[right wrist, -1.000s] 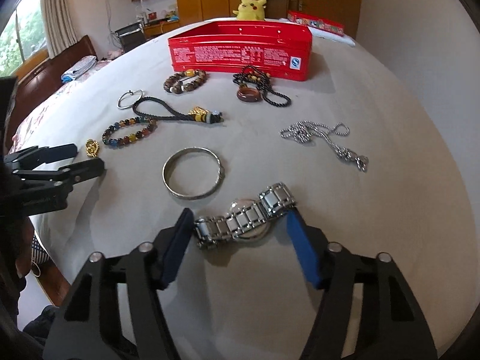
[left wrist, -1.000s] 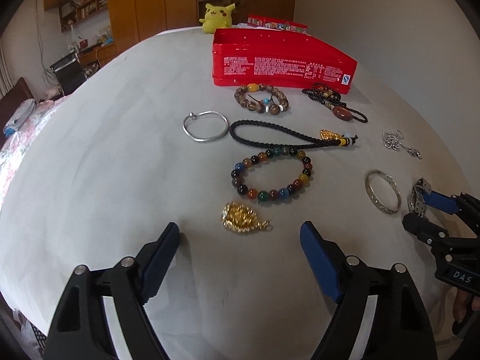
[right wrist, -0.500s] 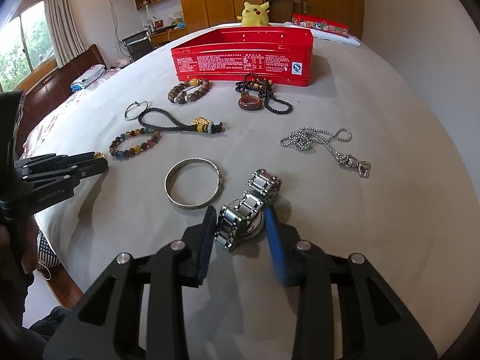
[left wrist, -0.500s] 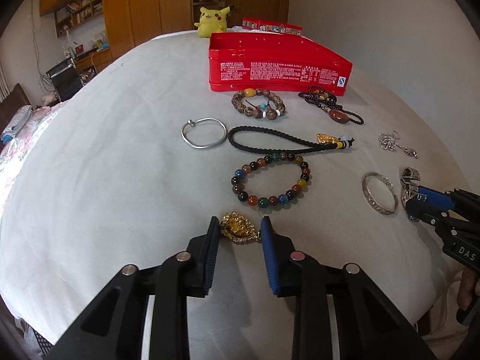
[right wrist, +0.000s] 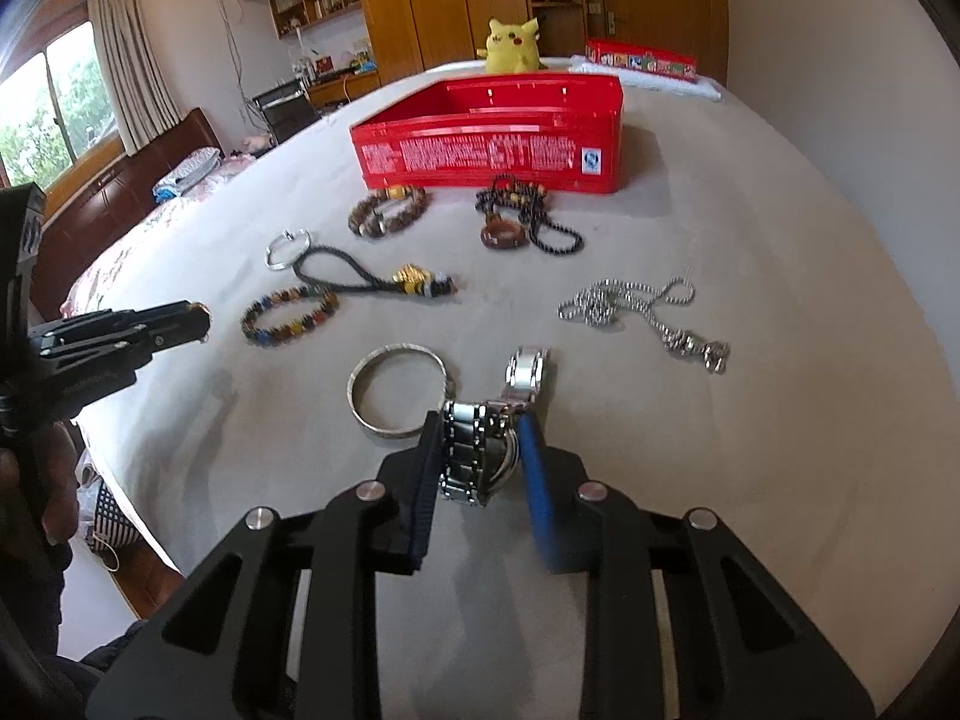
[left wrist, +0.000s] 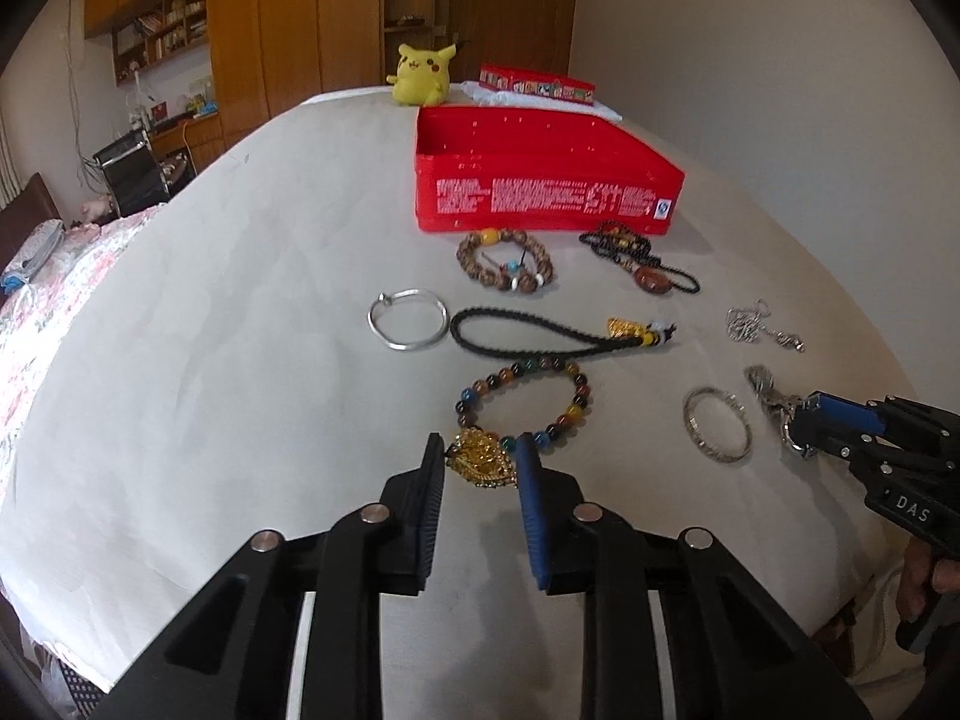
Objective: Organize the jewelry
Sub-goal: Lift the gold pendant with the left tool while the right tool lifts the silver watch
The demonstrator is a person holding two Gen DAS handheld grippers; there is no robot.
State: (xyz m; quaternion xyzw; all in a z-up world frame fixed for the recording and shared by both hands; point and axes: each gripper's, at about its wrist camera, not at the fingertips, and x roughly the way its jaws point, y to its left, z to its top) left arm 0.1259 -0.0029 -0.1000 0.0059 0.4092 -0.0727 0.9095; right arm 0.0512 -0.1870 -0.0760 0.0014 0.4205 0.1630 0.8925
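Note:
A gold pendant [left wrist: 480, 463] sits between the blue pads of my left gripper [left wrist: 480, 449], whose jaws are closing and pressing on it, just above the pale cloth. My right gripper [right wrist: 480, 427] is also closing, its pads clamped on a steel link watch [right wrist: 474, 457]; one end of the band [right wrist: 528, 367] trails onto the cloth. An open red tin box [left wrist: 540, 198] stands at the far side. In the left wrist view the right gripper [left wrist: 801, 420] shows at the right edge with the watch.
Loose on the cloth lie a coloured bead bracelet [left wrist: 576, 402], an engraved silver bangle [left wrist: 717, 433], a thin open bangle [left wrist: 408, 327], a black cord [left wrist: 528, 345], a wooden bead bracelet [left wrist: 504, 261], a black bead necklace [left wrist: 642, 258] and a silver chain [right wrist: 636, 306]. A yellow plush [left wrist: 420, 81] sits behind the box.
Both grippers went from wide open to closed: the left on the gold pendant, the right on the watch. The pendant has lifted a little, and the watch has tipped up between the pads.

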